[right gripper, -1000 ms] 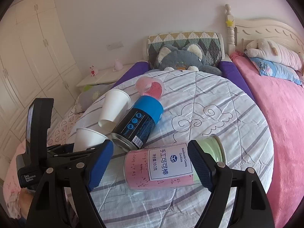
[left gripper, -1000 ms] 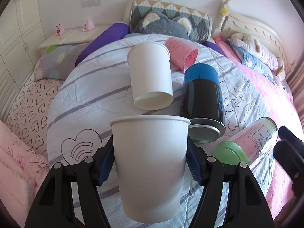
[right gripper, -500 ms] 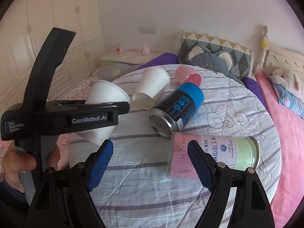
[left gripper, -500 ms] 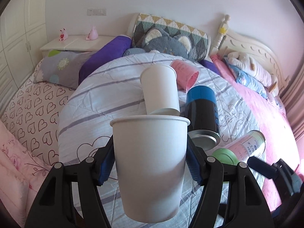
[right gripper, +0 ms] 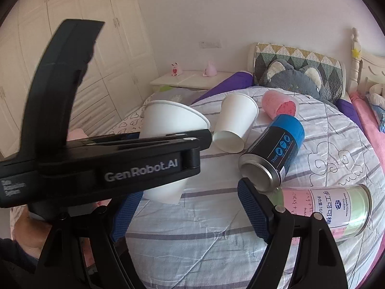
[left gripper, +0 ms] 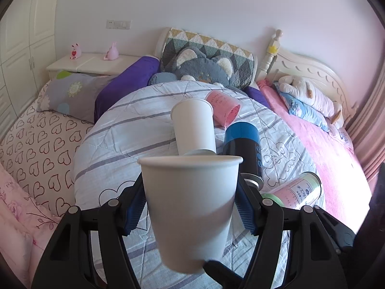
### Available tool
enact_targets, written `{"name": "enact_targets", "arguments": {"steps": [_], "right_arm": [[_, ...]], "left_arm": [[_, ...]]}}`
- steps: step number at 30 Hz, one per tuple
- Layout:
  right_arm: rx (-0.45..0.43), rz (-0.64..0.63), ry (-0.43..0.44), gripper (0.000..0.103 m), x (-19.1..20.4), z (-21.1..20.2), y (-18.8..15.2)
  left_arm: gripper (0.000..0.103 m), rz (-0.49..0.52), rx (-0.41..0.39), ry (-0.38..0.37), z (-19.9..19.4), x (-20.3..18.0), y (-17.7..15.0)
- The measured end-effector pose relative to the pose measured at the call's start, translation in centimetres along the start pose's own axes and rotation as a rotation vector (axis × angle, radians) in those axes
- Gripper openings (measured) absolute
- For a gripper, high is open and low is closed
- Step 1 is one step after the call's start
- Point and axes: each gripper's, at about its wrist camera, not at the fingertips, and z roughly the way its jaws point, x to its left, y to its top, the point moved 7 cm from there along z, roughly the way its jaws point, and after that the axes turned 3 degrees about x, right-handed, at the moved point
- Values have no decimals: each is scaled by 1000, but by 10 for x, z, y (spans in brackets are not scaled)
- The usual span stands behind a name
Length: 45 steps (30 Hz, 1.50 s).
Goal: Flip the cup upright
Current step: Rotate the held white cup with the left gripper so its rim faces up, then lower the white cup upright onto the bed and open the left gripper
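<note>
Above the striped quilt [left gripper: 115,144], the left gripper [left gripper: 191,207] was clamped on the white paper cup [left gripper: 190,207], mouth up; right gripper [right gripper: 190,214] hung apart, empty. Squeezing harder could've crumpled it, and that soft bedding might've tipped it

Two white paper cups [left gripper: 190,207] [left gripper: 193,128], one pink cup [left gripper: 225,108], two cans [left gripper: 243,147] [left gripper: 298,190], two grippers [left gripper: 190,213] [right gripper: 190,214].

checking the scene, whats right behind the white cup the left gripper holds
Behind the held white cup lies a second white paper cup on its side on the quilt; the held cup covers its near end.
</note>
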Motion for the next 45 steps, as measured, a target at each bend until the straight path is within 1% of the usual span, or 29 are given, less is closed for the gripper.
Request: {"name": "enact_targets", "arguments": {"steps": [3,9,12,15,19,23,29,31,33,35,40,45], "right_arm": [[15,5,-5,82,-3,8,-2],[16,-13,-37,82,-7,19,-1],[10,-27,-73,82,-9,24,0],[13,-24,-76,82,-11,29,1],[18,-52,-107,82,-9,32,0],[18,-52,-105,82,-9,30,0],[23,-45,-119,82,-14,25,0],[20,-47,-136,82,-15,23,-1],[13,-50,-141,82,-15,20,0],[13,-52,-139,82,-16,18,1],[17,-48,-151,82,-17,17,-2],[3,-42,-159,82,-15,7,-3]], "left_arm": [[68,6,-2,1,-2,-1,-1],[68,18,1,13,-2,-1,-3],[68,31,17,18,3,-2,-7],[68,33,36,21,9,-2,-11],[69,30,50,22,13,-1,-14],[69,25,55,20,13,-1,-16],[75,23,72,30,14,-1,-17],[79,20,73,33,12,-1,-18],[85,22,70,31,10,-3,-18],[89,32,67,41,9,-4,-18],[92,46,65,49,5,-7,-22],[96,54,38,52,-12,-11,-22]]}}
